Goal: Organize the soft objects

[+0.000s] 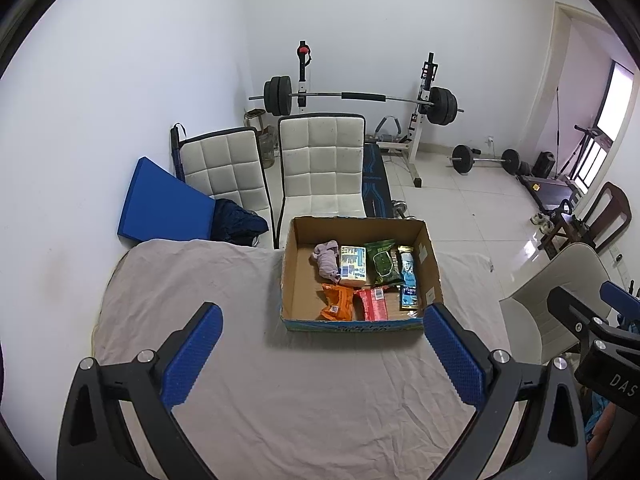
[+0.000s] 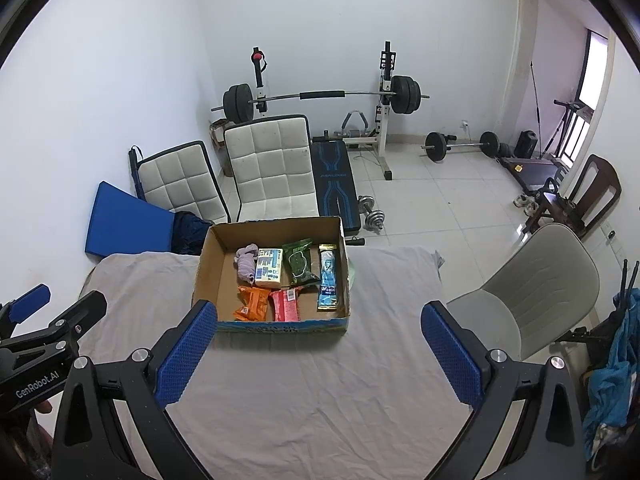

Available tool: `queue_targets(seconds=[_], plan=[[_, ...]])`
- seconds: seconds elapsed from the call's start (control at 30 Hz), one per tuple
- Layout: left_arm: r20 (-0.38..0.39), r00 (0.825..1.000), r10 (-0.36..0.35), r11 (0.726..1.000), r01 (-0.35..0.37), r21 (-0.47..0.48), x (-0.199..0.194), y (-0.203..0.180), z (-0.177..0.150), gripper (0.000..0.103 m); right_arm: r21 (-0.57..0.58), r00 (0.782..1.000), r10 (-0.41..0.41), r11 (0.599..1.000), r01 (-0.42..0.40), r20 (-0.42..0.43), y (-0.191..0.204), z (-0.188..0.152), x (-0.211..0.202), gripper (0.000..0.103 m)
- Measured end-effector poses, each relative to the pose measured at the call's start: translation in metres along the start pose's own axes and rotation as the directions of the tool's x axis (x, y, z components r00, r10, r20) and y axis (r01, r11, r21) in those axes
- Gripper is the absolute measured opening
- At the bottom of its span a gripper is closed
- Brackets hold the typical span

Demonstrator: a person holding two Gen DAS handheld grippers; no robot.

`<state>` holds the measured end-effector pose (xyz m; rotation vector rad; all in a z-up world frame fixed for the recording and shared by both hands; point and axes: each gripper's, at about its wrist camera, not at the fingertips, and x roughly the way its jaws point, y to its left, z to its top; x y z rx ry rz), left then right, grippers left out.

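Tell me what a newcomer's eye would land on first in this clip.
Probably the open cardboard box on the cloth-covered table, holding a lilac cloth bundle and bright packets, orange and red nearest. Both the left gripper and right gripper hang open and empty short of it. Behind, a loaded barbell rack stands against the far wall.

Two white quilted chairs [image 1: 276, 168], barbell rack [image 1: 360, 98], blue mat [image 1: 160, 200], beige chair [image 2: 532, 296].

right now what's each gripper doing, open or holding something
Left gripper: open, holding nothing, above the cloth short of the cardboard box.
Right gripper: open, holding nothing.
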<state>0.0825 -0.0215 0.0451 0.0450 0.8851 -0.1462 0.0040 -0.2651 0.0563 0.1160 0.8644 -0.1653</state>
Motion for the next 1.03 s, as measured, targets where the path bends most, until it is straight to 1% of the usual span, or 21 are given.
queue_targets(seconds=[0.47, 0.87, 1.03], plan=[[0.007, 1.000, -0.004, 1.000, 0.004, 0.002, -0.001, 0.001, 0.001, 0.103, 0.009, 1.000, -0.011, 1.000, 0.011, 0.010, 0.000, -0.005, -0.004, 0.103], [0.006, 1.000, -0.006, 1.000, 0.006, 0.001, -0.003, 0.005, 0.003, 0.103, 0.014, 1.000, -0.014, 1.000, 0.014, 0.012, -0.002, -0.003, -0.009, 0.103], [0.018, 1.000, -0.005, 1.000, 0.005, -0.005, -0.004, 0.010, 0.005, 0.103, 0.013, 1.000, -0.018, 1.000, 0.018, 0.015, -0.001, -0.002, -0.010, 0.103]])
